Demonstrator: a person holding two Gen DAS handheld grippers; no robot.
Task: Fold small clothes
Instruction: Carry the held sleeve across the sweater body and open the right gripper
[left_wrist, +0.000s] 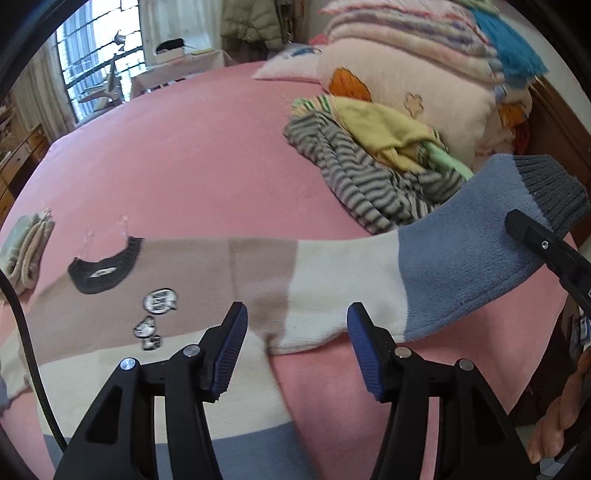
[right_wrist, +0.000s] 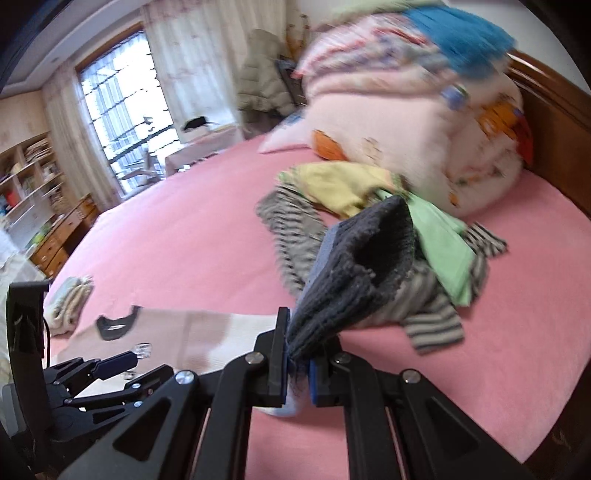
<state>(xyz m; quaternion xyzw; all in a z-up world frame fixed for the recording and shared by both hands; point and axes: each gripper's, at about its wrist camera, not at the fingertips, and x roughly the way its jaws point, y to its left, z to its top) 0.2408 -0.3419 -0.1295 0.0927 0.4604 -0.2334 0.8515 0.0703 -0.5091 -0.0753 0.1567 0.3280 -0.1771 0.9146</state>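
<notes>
A small sweater (left_wrist: 207, 273) in tan, cream and blue bands with a dark collar lies spread on the pink bed (left_wrist: 192, 162). Its right sleeve (left_wrist: 436, 266) is lifted off the bed toward the right. My right gripper (right_wrist: 297, 363) is shut on the sleeve's dark grey cuff (right_wrist: 354, 273); it also shows in the left wrist view (left_wrist: 532, 236). My left gripper (left_wrist: 297, 332) is open, its blue pads either side of the armpit area, just above the sweater. The left gripper also shows in the right wrist view (right_wrist: 122, 363).
A heap of unfolded clothes (left_wrist: 373, 162), striped, yellow and green, lies beyond the sleeve. Stacked quilts and pillows (left_wrist: 413, 70) fill the bed's head. A folded piece (left_wrist: 26, 251) sits at the far left. A wooden headboard (right_wrist: 554, 110) stands on the right.
</notes>
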